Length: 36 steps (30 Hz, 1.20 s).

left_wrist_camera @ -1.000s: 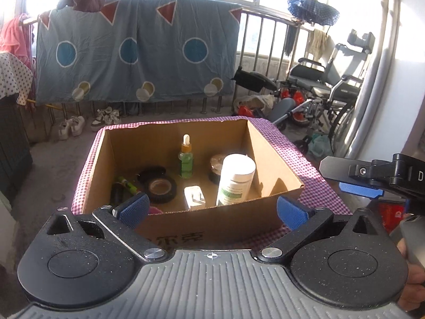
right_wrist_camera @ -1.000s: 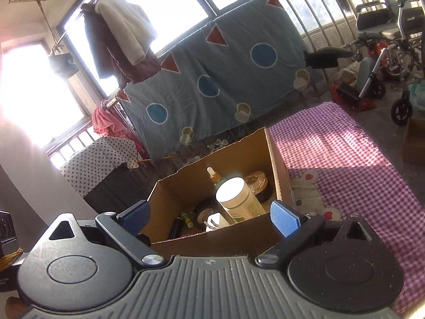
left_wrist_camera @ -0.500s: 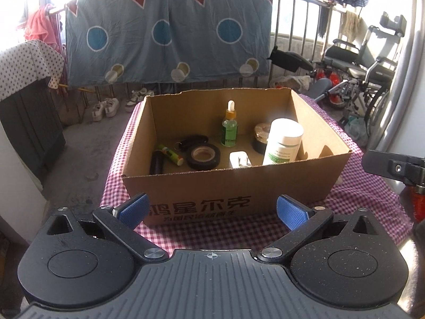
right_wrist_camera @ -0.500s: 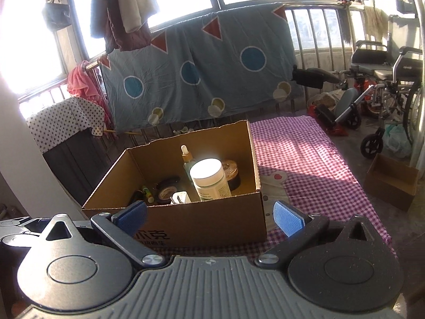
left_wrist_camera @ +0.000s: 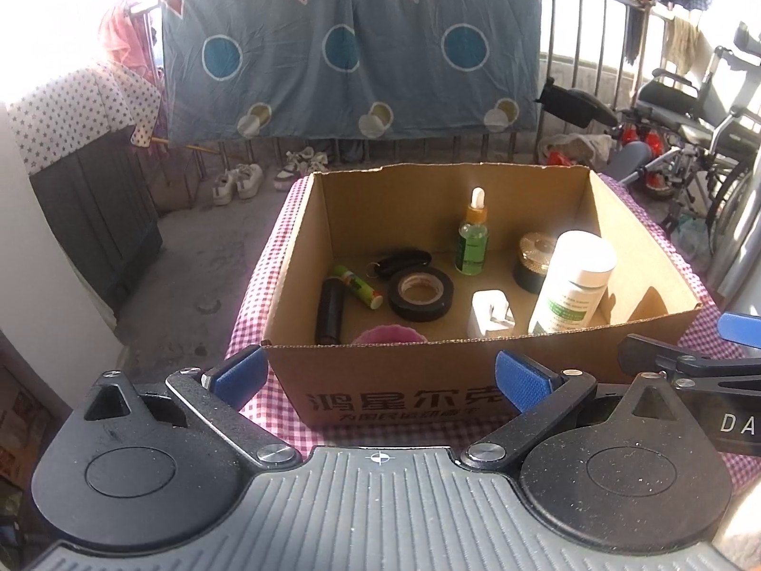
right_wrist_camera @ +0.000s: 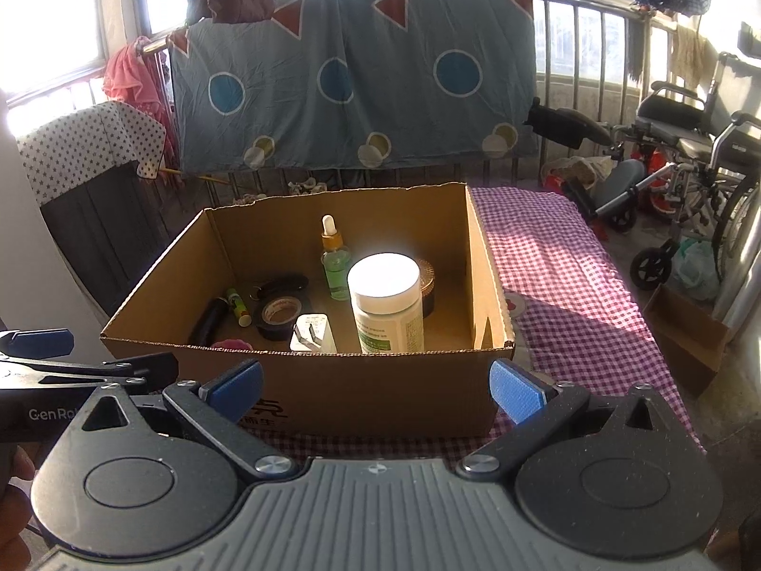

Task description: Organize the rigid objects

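An open cardboard box point(left_wrist_camera: 428, 380) point(right_wrist_camera: 361, 390) stands on a pink checked cloth point(right_wrist_camera: 561, 266). Inside it are a white tall bottle point(left_wrist_camera: 573, 280) point(right_wrist_camera: 387, 307), a green dropper bottle point(left_wrist_camera: 472, 238) point(right_wrist_camera: 334, 261), a black tape roll point(left_wrist_camera: 420, 292) point(right_wrist_camera: 280, 316), a white plug adapter point(left_wrist_camera: 492, 319) point(right_wrist_camera: 311, 333), a gold-lidded jar point(left_wrist_camera: 535, 259), a green tube point(left_wrist_camera: 357, 285), a black cylinder point(left_wrist_camera: 330, 309), a black key fob point(left_wrist_camera: 404, 259) and a pink object point(left_wrist_camera: 386, 334). My left gripper point(left_wrist_camera: 380, 376) and right gripper point(right_wrist_camera: 375, 388) are both open and empty, in front of the box's near wall.
A blue patterned sheet point(left_wrist_camera: 352, 47) hangs on a railing behind the box. A wheelchair point(right_wrist_camera: 689, 152) stands at the right. A small cardboard box point(right_wrist_camera: 685, 333) sits on the floor right of the table. A dark cabinet point(left_wrist_camera: 90, 204) stands at the left.
Both grippers have drawn back and levelled out, so the box shows whole from the front. The box's contents have not moved. Both grippers stay open.
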Tool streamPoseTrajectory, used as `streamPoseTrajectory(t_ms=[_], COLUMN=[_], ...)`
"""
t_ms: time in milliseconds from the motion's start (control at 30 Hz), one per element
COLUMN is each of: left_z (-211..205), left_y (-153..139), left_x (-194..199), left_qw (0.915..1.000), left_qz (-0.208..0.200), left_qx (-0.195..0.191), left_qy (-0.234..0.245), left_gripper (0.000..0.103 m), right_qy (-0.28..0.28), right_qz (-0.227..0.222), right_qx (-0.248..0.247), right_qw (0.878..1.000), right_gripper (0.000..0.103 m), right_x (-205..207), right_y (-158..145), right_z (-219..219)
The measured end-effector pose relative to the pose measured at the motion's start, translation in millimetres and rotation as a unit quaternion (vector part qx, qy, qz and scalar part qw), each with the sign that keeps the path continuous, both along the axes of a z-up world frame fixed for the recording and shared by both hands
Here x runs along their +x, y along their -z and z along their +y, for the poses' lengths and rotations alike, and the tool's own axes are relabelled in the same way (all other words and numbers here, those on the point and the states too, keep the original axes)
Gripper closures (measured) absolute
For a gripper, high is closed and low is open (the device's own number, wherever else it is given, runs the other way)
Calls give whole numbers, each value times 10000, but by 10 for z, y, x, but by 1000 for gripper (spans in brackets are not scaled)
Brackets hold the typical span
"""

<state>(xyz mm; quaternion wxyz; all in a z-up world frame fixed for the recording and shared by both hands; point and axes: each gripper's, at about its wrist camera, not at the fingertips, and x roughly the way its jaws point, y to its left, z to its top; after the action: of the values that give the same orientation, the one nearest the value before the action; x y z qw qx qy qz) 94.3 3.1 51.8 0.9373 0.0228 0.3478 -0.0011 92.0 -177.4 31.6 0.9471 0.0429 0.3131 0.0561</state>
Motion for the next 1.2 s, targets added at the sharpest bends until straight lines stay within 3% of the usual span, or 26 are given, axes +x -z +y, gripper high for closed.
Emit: streamPoseTrajectory(t_ms=[600,1200], left_z=[138,148], left_y=[41,53], left_x=[114,112], left_qw=[9994,9993], left_qz=[266,243], left_qx=[35,140], left_qy=[-223,-239], left_gripper=[1,1], right_qy=[34,34], right_qz=[199,247], right_qx=[-187,-223], right_qw=[9996,9994], right_gripper=[0,0], right_x=[141,153], right_y=[30,52], right_z=[122,116])
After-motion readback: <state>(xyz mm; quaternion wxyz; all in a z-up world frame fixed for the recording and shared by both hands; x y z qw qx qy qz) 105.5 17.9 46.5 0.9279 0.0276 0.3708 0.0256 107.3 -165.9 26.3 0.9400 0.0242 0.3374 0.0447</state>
